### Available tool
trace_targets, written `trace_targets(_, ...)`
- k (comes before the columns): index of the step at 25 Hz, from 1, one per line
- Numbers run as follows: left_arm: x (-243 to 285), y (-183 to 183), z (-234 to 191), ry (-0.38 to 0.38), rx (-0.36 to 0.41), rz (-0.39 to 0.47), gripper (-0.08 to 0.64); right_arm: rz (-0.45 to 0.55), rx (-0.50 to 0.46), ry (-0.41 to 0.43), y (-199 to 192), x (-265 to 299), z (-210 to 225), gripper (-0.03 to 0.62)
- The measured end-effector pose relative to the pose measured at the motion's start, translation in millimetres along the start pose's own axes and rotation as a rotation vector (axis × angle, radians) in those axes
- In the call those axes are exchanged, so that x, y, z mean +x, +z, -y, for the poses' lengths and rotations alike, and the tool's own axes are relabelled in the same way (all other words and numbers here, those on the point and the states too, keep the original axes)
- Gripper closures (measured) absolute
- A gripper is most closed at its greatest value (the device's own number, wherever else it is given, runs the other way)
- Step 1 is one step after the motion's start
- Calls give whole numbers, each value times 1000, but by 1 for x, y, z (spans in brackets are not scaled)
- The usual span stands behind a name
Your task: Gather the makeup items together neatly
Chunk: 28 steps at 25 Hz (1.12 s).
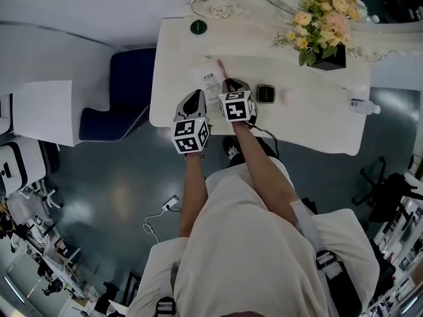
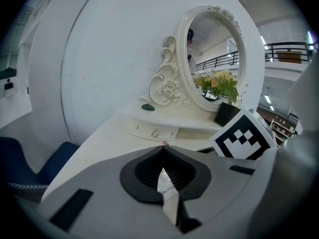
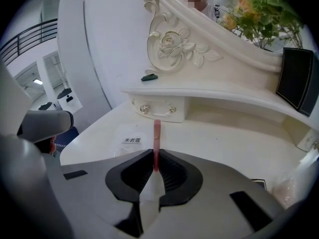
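A slim pink makeup stick points at the vanity's small drawer, and my right gripper is shut on its near end. Seen from the head view, the pink stick juts forward out of the right gripper over the white vanity table. A flat white packet with print lies on the table just left of it. My left gripper hovers at the table's front edge, jaws together; a white printed strip shows in the gap behind the tips. The left gripper sits beside the packet.
A black square compact lies right of the grippers and a clear bottle lies at the far right edge. A dark green item sits on the raised shelf by the ornate mirror. Flowers in a black pot stand at the back right. A blue chair is left of the table.
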<state>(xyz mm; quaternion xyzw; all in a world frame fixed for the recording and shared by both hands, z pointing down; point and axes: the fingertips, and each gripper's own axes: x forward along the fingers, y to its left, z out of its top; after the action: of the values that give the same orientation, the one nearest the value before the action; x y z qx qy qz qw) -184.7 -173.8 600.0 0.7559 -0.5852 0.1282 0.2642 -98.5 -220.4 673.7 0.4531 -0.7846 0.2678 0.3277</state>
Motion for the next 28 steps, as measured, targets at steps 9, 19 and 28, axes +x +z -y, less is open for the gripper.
trace_targets(9, -7, 0, 29, -53, 32, 15, 546, 54, 34, -64, -9, -34, 17, 529)
trace_targets(19, -19, -5, 63, -104, 68, 27, 546, 64, 158, -161, -49, -63, 44, 528)
trace_targets(28, -24, -9, 74, -121, 64, 22, 546, 31, 220, -199, -78, -70, 51, 528)
